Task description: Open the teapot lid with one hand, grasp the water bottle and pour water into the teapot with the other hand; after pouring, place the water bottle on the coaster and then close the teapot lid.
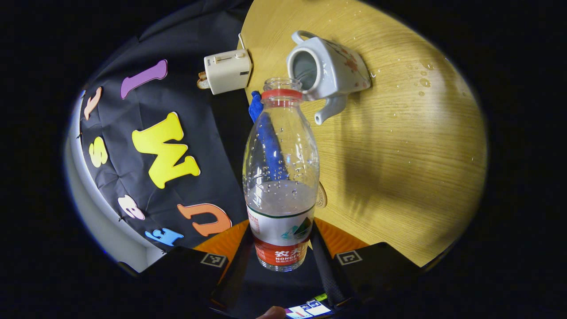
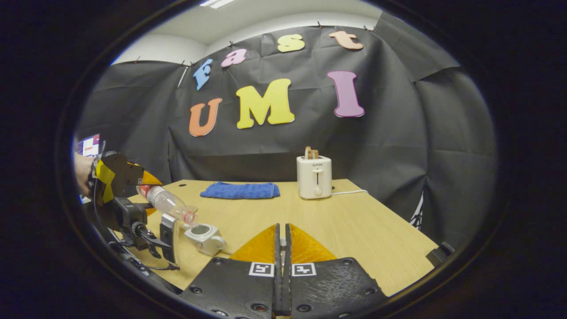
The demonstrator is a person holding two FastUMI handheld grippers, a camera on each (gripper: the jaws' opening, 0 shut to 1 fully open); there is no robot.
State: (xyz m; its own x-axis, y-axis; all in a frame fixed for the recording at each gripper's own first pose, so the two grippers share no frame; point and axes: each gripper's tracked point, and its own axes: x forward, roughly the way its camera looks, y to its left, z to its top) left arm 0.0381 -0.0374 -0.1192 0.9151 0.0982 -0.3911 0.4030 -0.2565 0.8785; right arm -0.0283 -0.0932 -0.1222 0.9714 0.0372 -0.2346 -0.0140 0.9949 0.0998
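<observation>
Left gripper view: the left gripper [image 1: 281, 252] pinches the clear plastic water bottle with a red neck ring [image 1: 281, 177] low on its labelled base, a finger pressing on each side.
Bottle: uncapped, part full, droplets clinging inside; its open mouth sits just beside the opening of the white ceramic teapot with a red floral print [image 1: 328, 71].
Teapot: lid off, dark hollow showing, spout pointing toward the gripper, standing on the light wooden table [image 1: 412, 168].
Table near teapot: scattered water drops [image 1: 423, 75] on the wood.
Coaster: a round pale coaster [image 1: 320, 196] peeks out from behind the bottle, on the table.
Farther off: a folded blue cloth [image 1: 256, 104] seen partly through the bottle, and a cream two-slot toaster [image 1: 228, 71] by the table edge.
Right gripper view: the right gripper [image 2: 282, 248] has its fingers pressed together with nothing between them, above the table.
Across the table: the left gripper [image 2: 133, 186], held by a hand [image 2: 82, 173], tilts the bottle [image 2: 168, 203] mouth down over the teapot [image 2: 204, 237].
Back of table: the blue cloth [image 2: 240, 190] lies flat, the toaster [image 2: 314, 176] stands upright beside it.
</observation>
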